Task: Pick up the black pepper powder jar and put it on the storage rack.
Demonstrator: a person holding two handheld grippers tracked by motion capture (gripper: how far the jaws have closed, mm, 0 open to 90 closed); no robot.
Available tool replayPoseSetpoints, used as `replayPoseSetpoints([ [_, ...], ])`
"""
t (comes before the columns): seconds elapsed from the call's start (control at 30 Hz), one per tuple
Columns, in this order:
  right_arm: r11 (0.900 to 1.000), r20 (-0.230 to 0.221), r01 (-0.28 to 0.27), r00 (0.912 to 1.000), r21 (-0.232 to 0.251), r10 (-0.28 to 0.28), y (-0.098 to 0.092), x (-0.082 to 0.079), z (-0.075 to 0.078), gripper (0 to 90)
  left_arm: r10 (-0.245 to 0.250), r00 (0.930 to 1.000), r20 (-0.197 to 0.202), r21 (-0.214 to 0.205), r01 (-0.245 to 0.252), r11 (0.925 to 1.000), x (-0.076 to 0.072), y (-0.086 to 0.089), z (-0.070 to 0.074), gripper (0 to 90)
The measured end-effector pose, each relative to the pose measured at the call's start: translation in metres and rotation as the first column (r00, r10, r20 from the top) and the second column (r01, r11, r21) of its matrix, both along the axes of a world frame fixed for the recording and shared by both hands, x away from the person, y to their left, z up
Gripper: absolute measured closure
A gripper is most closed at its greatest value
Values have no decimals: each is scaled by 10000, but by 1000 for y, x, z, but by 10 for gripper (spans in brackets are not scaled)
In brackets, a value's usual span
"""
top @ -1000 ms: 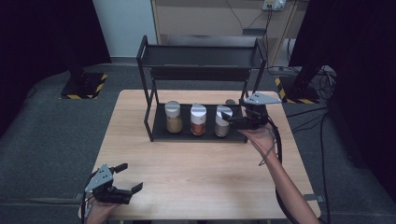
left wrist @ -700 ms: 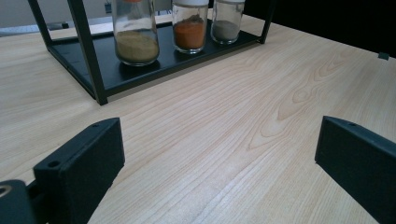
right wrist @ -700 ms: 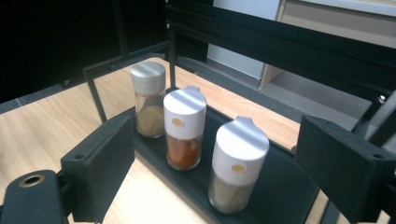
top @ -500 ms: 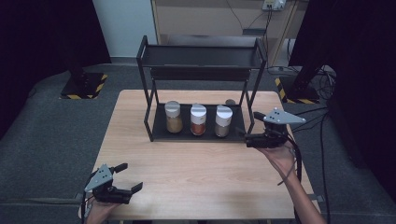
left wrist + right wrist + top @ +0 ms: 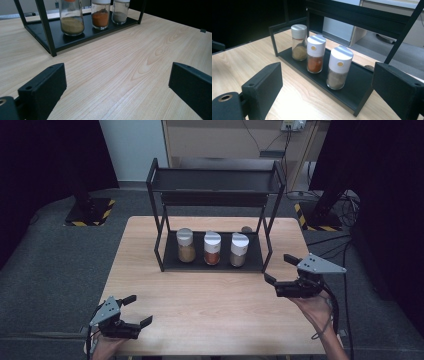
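A black two-shelf rack (image 5: 215,180) stands at the back of the wooden table (image 5: 215,305). Its lower shelf holds three white-capped spice jars: yellow (image 5: 185,245), orange (image 5: 212,248) and grey (image 5: 239,250). My right gripper (image 5: 277,267) hovers just right of the rack's front corner, apart from the grey jar (image 5: 338,68). Its jaws have just been opening and hold nothing. My left gripper (image 5: 140,309) rests open and empty near the table's front left edge. It faces the yellow jar (image 5: 72,20) from a distance.
A small dark round object (image 5: 246,229) lies on the table behind the rack. The rack's upper shelf is bare. Bare wood stretches between the rack and the front edge. Dark stands and cables sit on the floor around the table.
My right gripper has drawn back from the grey jar on the rack, moving right and toward the front. The jar stays on the shelf. The left gripper has kept still.
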State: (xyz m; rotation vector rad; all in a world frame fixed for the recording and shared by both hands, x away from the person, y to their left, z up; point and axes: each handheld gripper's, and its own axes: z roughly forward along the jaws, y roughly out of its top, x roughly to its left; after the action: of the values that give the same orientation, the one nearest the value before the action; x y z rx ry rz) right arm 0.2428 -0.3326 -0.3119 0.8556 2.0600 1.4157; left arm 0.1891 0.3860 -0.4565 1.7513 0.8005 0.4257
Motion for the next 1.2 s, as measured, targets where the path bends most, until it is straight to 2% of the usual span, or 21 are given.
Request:
replayPoseSetpoints([
  [0.27, 9998, 72, 31, 10000, 184, -32, -11, -23, -6, 93, 38, 10000, 2, -76, -38, 10000, -1, 1, -1, 4],
  [0.43, 9998, 177, 189, 9997, 113, -191, -16, -39, -12, 92, 71, 10000, 8, -113, -71, 9999, -1, 2, -1, 4],
  [0.7, 9983, 229, 564, 9981, 166, -567, -26, -61, -32, 91, 97, 10000, 18, -127, -97, 9999, -1, 2, -1, 4],
  [0.93, 9969, -8, 746, 9972, 248, -746, -34, -70, -50, 91, 124, 9999, 29, -157, -124, 9998, -1, 3, -2, 5],
  [1.2, 9961, -248, 833, 9963, 294, -826, -38, -71, -69, 92, 158, 9999, 11, -185, -158, 9997, -1, 3, -2, 5],
])
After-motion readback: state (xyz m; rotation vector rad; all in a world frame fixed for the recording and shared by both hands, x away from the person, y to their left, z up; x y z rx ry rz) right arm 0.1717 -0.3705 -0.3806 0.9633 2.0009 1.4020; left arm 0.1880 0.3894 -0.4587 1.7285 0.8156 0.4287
